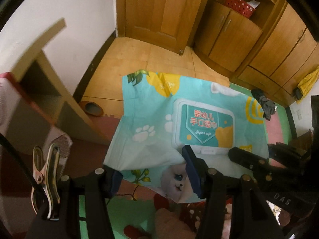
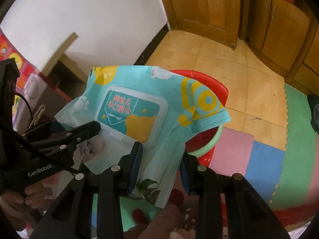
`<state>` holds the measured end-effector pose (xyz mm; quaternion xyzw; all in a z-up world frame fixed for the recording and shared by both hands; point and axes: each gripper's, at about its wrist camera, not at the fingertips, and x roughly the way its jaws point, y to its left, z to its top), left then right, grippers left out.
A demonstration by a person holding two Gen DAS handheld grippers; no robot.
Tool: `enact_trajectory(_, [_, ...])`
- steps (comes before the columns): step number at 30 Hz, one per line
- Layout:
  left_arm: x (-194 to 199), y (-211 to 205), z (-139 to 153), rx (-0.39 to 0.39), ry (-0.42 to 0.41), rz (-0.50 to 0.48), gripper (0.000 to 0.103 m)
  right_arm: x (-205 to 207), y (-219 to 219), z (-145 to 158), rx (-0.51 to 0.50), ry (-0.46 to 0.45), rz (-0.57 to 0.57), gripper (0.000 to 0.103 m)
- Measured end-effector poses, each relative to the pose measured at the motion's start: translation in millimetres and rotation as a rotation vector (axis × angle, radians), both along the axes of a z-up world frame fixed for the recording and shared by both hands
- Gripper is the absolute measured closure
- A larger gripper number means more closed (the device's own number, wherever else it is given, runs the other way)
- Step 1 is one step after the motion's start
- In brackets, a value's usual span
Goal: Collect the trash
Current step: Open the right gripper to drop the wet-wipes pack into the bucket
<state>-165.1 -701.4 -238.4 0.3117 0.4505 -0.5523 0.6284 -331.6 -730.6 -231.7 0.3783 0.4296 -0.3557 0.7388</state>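
A teal wet-wipe pack [image 1: 155,115], flat and crumpled, with a flip lid and cartoon prints, hangs between both grippers. In the left wrist view my left gripper [image 1: 154,176] has its blue pads [image 1: 190,169] pressed on the pack's near edge. My right gripper [image 1: 259,155] holds the pack's right side. The right wrist view shows my right gripper [image 2: 160,167] shut on the wet-wipe pack [image 2: 139,103] low down, with my left gripper [image 2: 65,129] gripping its left edge. A red container [image 2: 211,85] with a pale green rim sits under the pack, mostly hidden.
A beige shelf unit [image 1: 45,91] stands at the left wall with a slipper [image 1: 91,108] beside it. A wooden door [image 1: 157,10] and cabinets [image 1: 235,35] line the far side. Coloured foam mats [image 2: 265,159] cover the near floor. A dark cloth [image 1: 265,103] lies on the mat.
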Motion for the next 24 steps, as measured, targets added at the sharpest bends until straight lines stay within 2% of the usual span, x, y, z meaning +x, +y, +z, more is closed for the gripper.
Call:
enact_trajectory(13, [0.9,-64.2,-80.9,0.068,0.040,-0.014,0.044,-3.4,-54.3,-72.7,0.026,0.054,-0.008,0.067])
enact_trajectory(18, [3.0,-83.2,-101.4,0.098,0.064,0.002,0.044,-4.9,-68.4,-88.8,0.040,0.053,-0.012,0.067])
enact_trajectory(24, [2.4,-95.2,-112.2,0.148,0.089,0.015,0.041,-6.7,-74.3,-98.0,0.048,0.061,-0.024,0.067])
